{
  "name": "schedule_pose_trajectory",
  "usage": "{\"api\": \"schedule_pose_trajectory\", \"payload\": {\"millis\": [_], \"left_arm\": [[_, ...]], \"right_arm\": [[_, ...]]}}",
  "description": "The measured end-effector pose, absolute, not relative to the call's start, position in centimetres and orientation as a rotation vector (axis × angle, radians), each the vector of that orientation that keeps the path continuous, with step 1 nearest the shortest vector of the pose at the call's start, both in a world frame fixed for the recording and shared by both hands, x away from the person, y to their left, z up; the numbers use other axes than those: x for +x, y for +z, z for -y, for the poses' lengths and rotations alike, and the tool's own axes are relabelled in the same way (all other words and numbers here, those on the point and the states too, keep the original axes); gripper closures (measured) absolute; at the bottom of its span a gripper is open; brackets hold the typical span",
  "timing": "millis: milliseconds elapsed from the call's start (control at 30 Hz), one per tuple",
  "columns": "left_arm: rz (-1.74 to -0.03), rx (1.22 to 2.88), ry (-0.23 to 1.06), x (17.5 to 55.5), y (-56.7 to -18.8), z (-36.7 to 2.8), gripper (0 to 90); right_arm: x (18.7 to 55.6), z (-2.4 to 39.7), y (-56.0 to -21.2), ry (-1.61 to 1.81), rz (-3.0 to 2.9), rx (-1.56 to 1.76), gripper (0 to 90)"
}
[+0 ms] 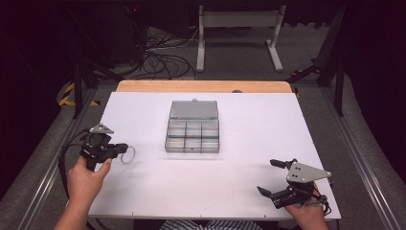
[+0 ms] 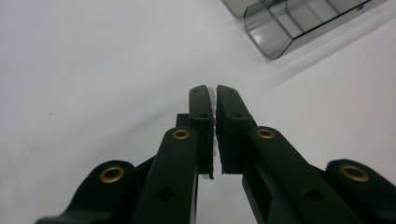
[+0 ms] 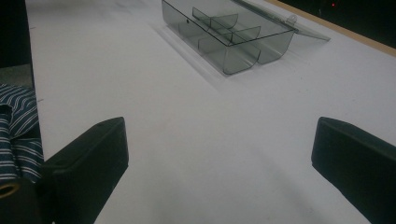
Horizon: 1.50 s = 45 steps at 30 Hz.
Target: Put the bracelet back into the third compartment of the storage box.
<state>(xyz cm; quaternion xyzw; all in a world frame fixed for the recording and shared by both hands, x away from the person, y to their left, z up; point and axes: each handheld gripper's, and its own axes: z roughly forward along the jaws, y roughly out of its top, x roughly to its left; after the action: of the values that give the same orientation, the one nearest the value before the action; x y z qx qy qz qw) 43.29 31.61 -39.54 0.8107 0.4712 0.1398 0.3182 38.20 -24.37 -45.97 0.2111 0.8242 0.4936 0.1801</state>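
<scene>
Counter [image 1: 143, 187] white, seen whole in high view; clear compartment box [image 1: 193, 130] sits at centre frame, lid swung flat toward top of frame, divided tray nearer bottom. Compartments look empty as far as can be told.

Left hand-held gripper [image 1: 123, 149], left of centre in high view, gripped by left hand [image 1: 86, 179]. A small clear ring [image 1: 128, 155] sits at its tip. Left gripper view adds detail: jaws nearly closed, a thin translucent strip [image 2: 214, 119] pinched between the pads, likely the ring edge-on. So clenched on the ring. Box corner [image 2: 280, 28] appears in upper right of that view, well apart from the tips.

Right hand-held gripper [image 1: 270, 177], lower right in high view, grey plate on top, right hand [image 1: 311, 215] below it at bottom edge. Right gripper view: jaws spread wide at lower left and lower right of frame, bare counter between them; released. Box [image 3: 229, 32] at upper centre there, well apart. Striped cloth [image 3: 16, 135] at left edge of that view; high view shows it at bottom centre.

In high view the box lies up and right of the left hand-held gripper, up and left of the right one.
</scene>
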Motion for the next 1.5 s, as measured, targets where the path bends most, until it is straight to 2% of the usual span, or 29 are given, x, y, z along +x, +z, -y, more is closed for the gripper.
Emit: {"api": "schedule_pose_trajectory", "payload": {"millis": [533,733,967,1500], "left_arm": [[-1.108,1.975,0.445,41.9,-37.5,-31.8,85.3],[-1.087,1.887,0.423,41.7,-37.0,-32.0,85.3],[-1.049,1.828,0.455,41.4,-36.5,-32.0,85.3],[-1.001,1.801,0.469,41.8,-35.3,-31.3,85.3]], "right_arm": [[38.2,24.4,-46.0,1.395,-2.328,0.595,4.6],[38.1,24.4,-46.0,1.396,-2.327,0.596,4.6],[38.1,24.3,-46.1,1.387,-2.338,0.597,4.6],[37.8,24.5,-46.1,1.391,-2.329,0.606,4.6]]}}
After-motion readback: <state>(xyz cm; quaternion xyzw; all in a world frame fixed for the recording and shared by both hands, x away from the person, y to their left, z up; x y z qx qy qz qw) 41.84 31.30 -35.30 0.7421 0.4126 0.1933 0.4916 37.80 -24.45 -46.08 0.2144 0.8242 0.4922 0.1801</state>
